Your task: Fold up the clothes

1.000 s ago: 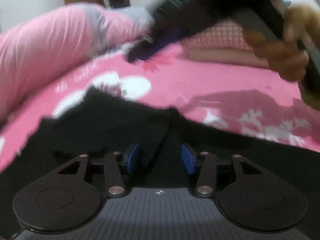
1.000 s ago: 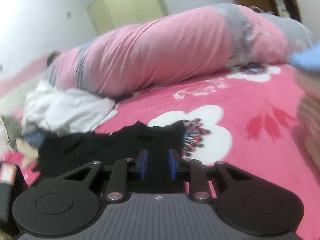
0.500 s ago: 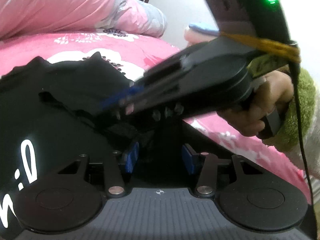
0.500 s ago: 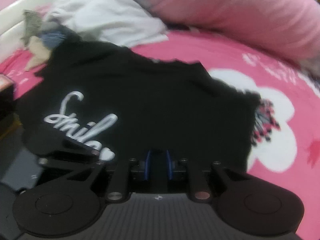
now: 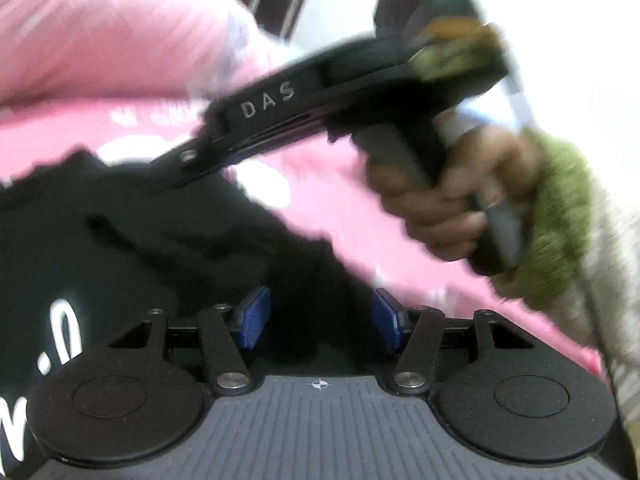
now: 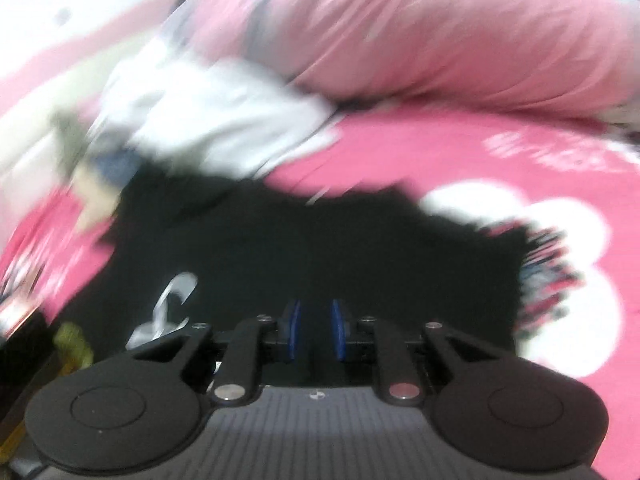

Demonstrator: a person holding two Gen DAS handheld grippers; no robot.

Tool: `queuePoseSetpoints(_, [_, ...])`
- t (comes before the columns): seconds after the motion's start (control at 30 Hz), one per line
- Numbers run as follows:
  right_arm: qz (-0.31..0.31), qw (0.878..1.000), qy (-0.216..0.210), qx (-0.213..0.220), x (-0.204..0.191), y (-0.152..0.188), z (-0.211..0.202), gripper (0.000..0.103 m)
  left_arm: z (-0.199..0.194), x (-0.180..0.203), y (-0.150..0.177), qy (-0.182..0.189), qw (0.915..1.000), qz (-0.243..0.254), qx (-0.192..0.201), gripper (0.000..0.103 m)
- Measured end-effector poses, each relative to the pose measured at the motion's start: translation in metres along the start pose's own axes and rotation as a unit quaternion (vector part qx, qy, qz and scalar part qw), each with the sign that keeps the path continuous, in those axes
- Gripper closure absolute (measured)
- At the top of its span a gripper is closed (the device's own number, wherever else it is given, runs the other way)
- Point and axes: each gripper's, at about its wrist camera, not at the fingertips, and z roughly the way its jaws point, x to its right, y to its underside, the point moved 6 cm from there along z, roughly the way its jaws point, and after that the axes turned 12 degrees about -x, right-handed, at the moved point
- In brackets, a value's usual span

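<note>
The left gripper [image 5: 320, 316] stood spread over the black shirt [image 5: 140, 232] on the pink bed [image 6: 420, 160]. The right gripper [image 6: 314, 330] was nearly pressed together; whether it pinched the shirt could not be told.

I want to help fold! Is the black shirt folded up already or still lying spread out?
Mostly spread out. The black shirt lies wide across the pink bedsheet, its white lettering showing; only one side looks bunched up.

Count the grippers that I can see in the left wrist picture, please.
2. The left gripper is at the bottom, open over the black shirt. The right gripper comes from the upper right, held by a hand; its tip is blurred.
</note>
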Motion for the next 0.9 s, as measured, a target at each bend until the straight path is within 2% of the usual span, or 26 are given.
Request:
queuePoseSetpoints(0.03, [0.023,1.000,0.013,0.016,0.014,-0.007,-0.003,0.085,-0.005,-0.002,-0.003,-0.001,0.9997,-0.007,0.023,0.047])
queuePoseSetpoints(0.1, [0.065,0.997,0.034,0.034,0.041,-0.015,-0.002,0.085,-0.007,-0.006,-0.006,-0.002,0.9990,-0.024,0.037,0.047])
queuePoseSetpoints(0.3, [0.143,0.986,0.077,0.027,0.107,-0.021,0.034,0.085,0.023,-0.027,0.005,-0.021,0.9954,-0.080,-0.048,0.047])
queuePoseSetpoints(0.4, [0.180,0.979,0.089,0.034,0.137,-0.025,0.050,0.087,0.020,-0.029,0.007,-0.013,0.9949,-0.090,-0.042,0.047])
queuePoseSetpoints(0.53, [0.224,0.966,0.110,0.063,0.165,-0.035,0.039,0.085,0.019,-0.030,0.008,-0.007,0.9946,-0.096,-0.039,0.047])
queuePoseSetpoints(0.6, [0.242,0.960,0.119,0.076,0.170,-0.034,0.021,0.085,0.018,-0.031,0.008,-0.003,0.9943,-0.100,-0.038,0.047])
queuePoseSetpoints(0.7, [0.260,0.955,0.111,0.090,0.162,-0.021,-0.017,0.085,0.017,-0.033,0.006,0.002,0.9939,-0.104,-0.036,0.047])
queuePoseSetpoints(0.77, [0.259,0.955,0.113,0.090,0.145,-0.004,-0.049,0.084,0.016,-0.034,0.005,0.005,0.9935,-0.108,-0.036,0.047])
queuePoseSetpoints(0.9, [0.240,0.959,0.135,0.062,0.107,0.015,-0.085,0.084,0.006,-0.043,0.004,-0.005,0.9874,-0.153,-0.042,0.047])
